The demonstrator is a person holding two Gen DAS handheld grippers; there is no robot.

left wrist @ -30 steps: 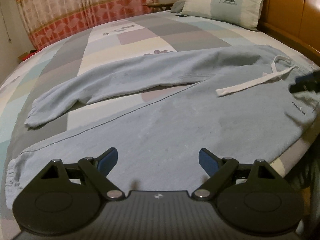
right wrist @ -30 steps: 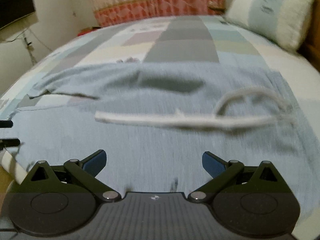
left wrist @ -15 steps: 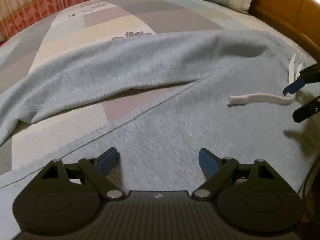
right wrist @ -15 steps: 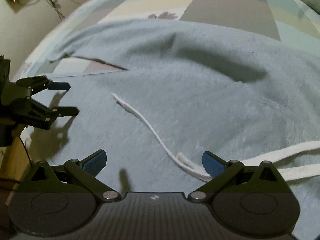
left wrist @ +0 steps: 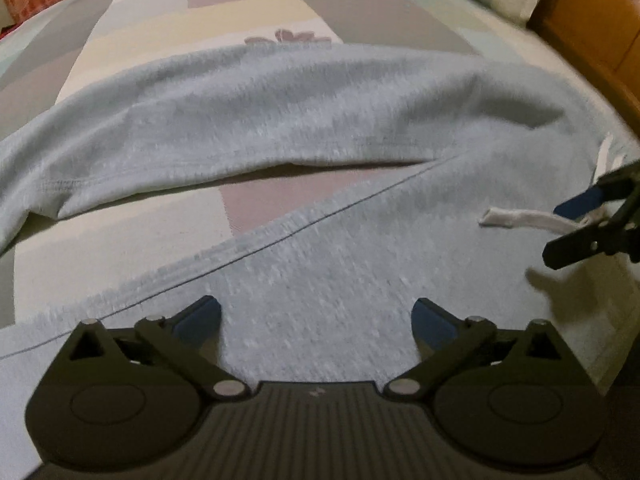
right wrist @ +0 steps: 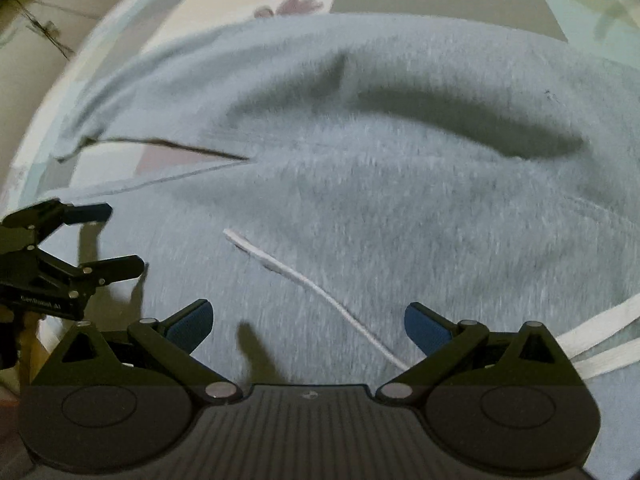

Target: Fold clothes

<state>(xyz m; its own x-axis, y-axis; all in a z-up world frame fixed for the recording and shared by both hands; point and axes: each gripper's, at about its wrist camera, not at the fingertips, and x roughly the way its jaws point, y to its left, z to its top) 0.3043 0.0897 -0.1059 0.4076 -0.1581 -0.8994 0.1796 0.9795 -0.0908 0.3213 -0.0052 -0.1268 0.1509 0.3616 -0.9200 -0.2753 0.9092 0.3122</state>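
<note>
I'm hovering left gripper [left wrist: 316,316] and right gripper [right wrist: 306,320] over grey sweatpants [left wrist: 320,240] on bed [left wrist: 160,40], fingers spread apart, gripping nothing; white drawstring [right wrist: 312,284] lying on sweatpants.

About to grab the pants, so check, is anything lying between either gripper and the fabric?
Mostly clear. The left gripper is open over bare pants. The right gripper is open too, but the white drawstring lies across the fabric between its fingers and could get pinched.
</note>
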